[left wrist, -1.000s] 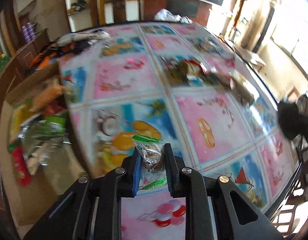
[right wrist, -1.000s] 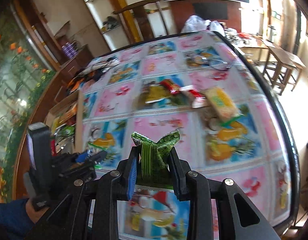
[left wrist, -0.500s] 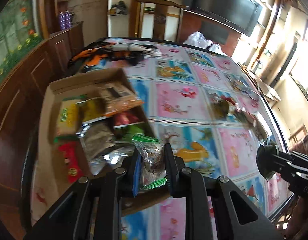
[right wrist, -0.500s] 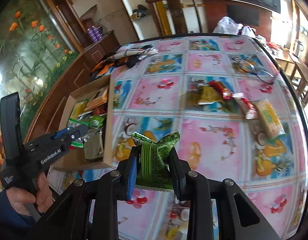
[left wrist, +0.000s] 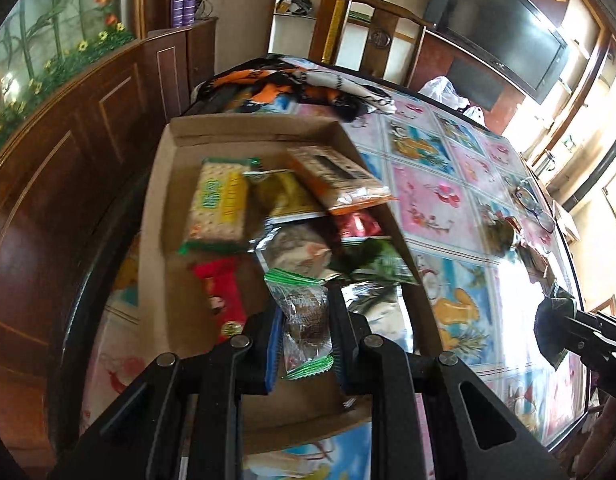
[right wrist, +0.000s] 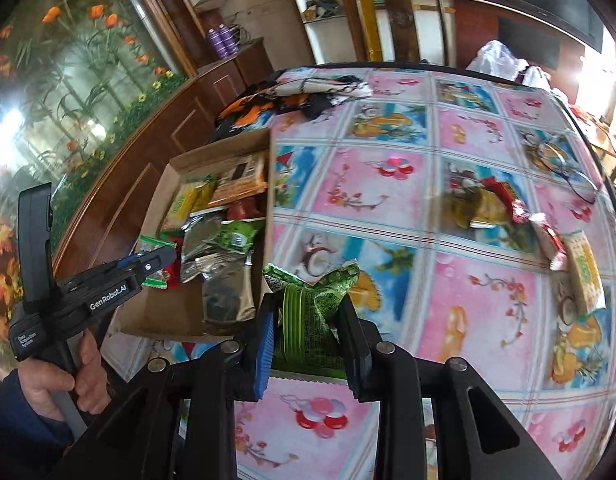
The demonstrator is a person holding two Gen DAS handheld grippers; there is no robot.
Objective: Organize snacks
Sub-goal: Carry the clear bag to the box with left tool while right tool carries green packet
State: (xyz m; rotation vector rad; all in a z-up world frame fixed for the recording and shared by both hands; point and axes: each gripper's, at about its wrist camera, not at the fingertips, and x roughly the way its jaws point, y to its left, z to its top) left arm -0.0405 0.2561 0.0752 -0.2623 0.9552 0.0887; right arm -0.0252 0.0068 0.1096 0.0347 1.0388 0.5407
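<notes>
My left gripper (left wrist: 304, 312) is shut on a clear snack packet with green ends (left wrist: 304, 320) and hangs over the near part of a shallow cardboard box (left wrist: 168, 184). Several snack packs lie in that box. From the right wrist view the left gripper (right wrist: 156, 258) shows at the left over the same box (right wrist: 164, 312), a hand on its handle. My right gripper (right wrist: 308, 308) is shut on a green snack packet (right wrist: 304, 312) above the tablecloth, just right of the box's near corner. More snacks (right wrist: 491, 204) lie loose on the table at the right.
The round table (right wrist: 407, 184) has a pink and blue fruit-print cloth. An orange and black cloth (right wrist: 276, 100) lies behind the box. Eyeglasses (right wrist: 563, 164) rest at the far right. Dark wooden cabinets (left wrist: 88, 128) run along the left edge.
Both grippers have swung left with their packets. The left one went from over the tablecloth to above the box. The right one came up beside the box's corner.
</notes>
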